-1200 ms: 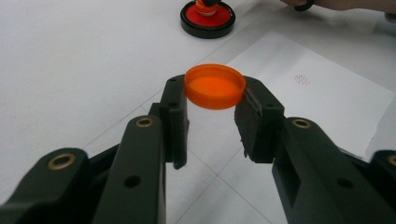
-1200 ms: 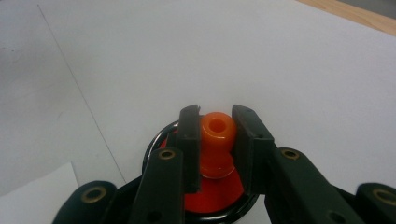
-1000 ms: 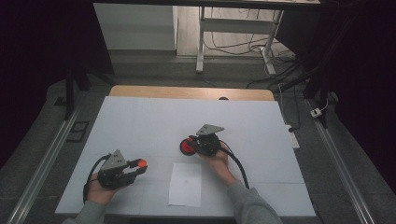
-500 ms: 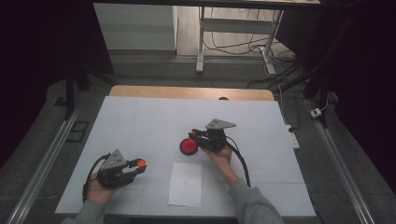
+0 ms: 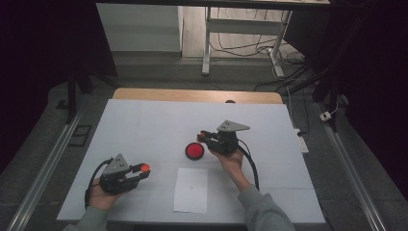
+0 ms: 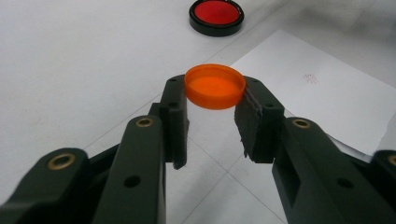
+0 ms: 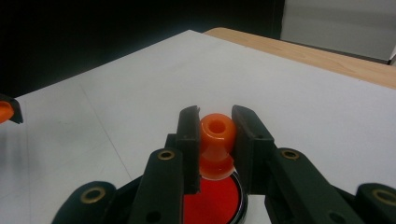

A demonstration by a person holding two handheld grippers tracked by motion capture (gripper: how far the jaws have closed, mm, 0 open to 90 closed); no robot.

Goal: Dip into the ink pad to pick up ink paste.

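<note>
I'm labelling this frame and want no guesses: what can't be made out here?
- Mark on the paper sheet: too small and faint, left gripper view.
- Base of the orange stamp: hidden by the right gripper, right gripper view.
- Red ink pad: cut off by the bottom edge there.

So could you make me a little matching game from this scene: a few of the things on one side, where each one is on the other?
Things:
1. orange cap
2. orange stamp
3. red ink pad
4. white sheet of paper

Places:
A. gripped in the right tool
B. flat at the table's near edge
C. gripped in the left tool
D. on the table, under the stamp

Pairs: 1-C, 2-A, 3-D, 4-B
</note>
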